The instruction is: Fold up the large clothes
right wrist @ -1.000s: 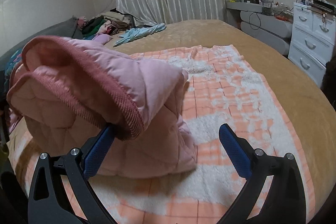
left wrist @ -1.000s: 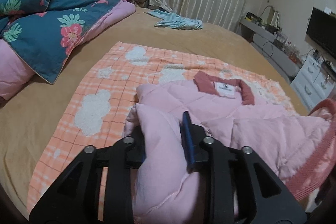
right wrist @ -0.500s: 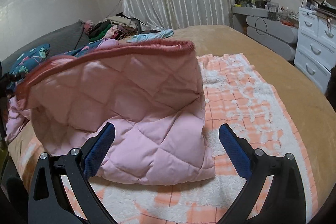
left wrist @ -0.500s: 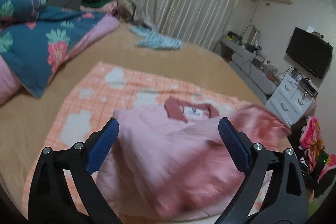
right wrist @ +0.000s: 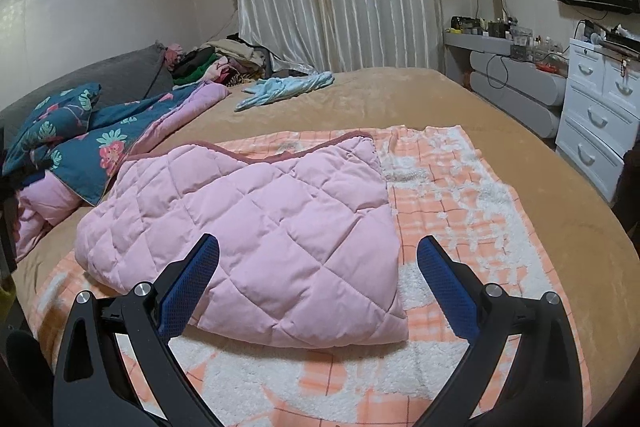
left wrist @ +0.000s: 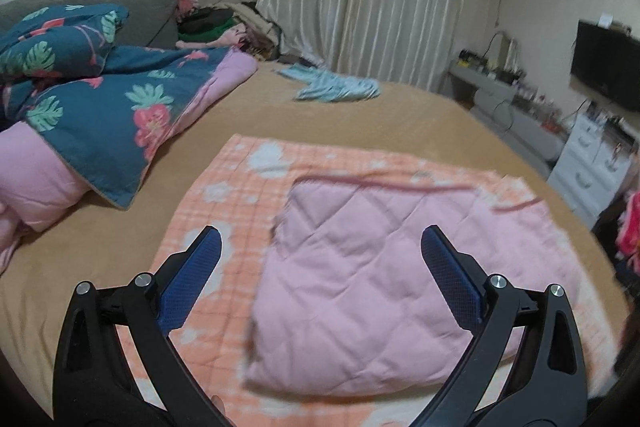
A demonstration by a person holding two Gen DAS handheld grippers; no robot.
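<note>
Fig.: pink quilted jacket [left wrist: 360,291], folded, lying flat on an orange-and-white plaid blanket [left wrist: 224,195] spread over the tan bed [left wrist: 360,115].

L. gripper [left wrist: 320,251]: jaws opening, now standing wide; blue pads touching nothing, jacket lying below and ahead of them, w/ its bulk toward the right-hand pad. Left wrist view is motion-blurred.

R. gripper [right wrist: 318,261]: jaws spread wide, holding nothing; jacket [right wrist: 256,235] lying just ahead of and beneath the fingertips, mostly toward the left-hand pad, w/ bare blanket [right wrist: 460,187] in front of the right-hand pad.

Jacket orientation: folded bundle is running lengthwise across the right wrist view, left to right; dark-pink ribbed trim [right wrist: 320,145] is lying along the far edge, away from both grippers; near fold edge facing the grippers.

Beyond the grippers, far side: light-blue garment [right wrist: 284,89] lying on the bed; floral duvet [left wrist: 100,107] bunched far left; white drawer unit [right wrist: 596,115] at far right.
</note>
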